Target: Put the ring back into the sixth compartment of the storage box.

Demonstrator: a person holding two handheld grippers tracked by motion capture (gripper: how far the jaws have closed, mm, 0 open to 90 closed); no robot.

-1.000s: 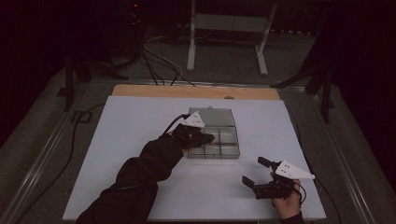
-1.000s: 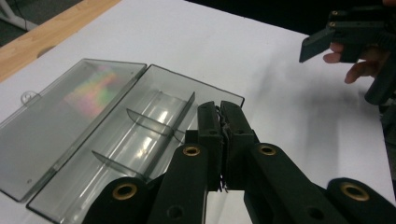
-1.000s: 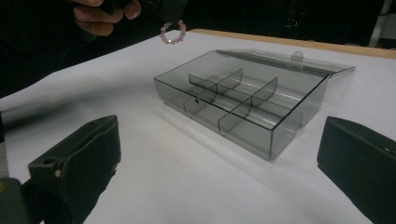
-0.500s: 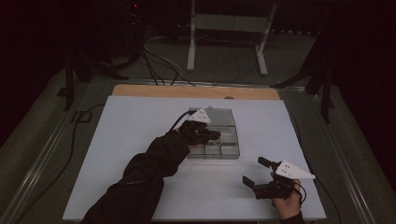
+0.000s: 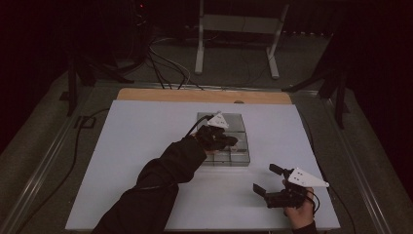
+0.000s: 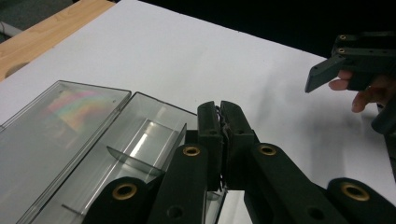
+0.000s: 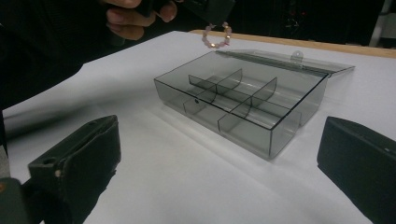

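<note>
A clear plastic box [image 5: 239,157] with divided compartments stands open on the white table [image 5: 141,146], its lid [image 7: 285,60] laid flat behind it. My left gripper [image 5: 233,142] hovers over the box, shut on a small bracelet of pink beads [image 7: 215,37] that dangles below the jaws. In the left gripper view the gripper [image 6: 220,109] has its jaws pressed together over an empty compartment [image 6: 144,140]. My right gripper [image 5: 265,179] rests near the table's front right, open and empty. In the right gripper view the gripper [image 7: 219,128] faces the box [image 7: 243,102].
A wooden strip [image 5: 204,96] runs along the table's far edge. Cables [image 5: 165,68] and a metal stand [image 5: 234,29] lie on the dark floor beyond. White surface stretches to the left of the box and in front of it.
My left gripper has moved a little to the right over the box with the bracelet in it. The right gripper has stayed where it was.
</note>
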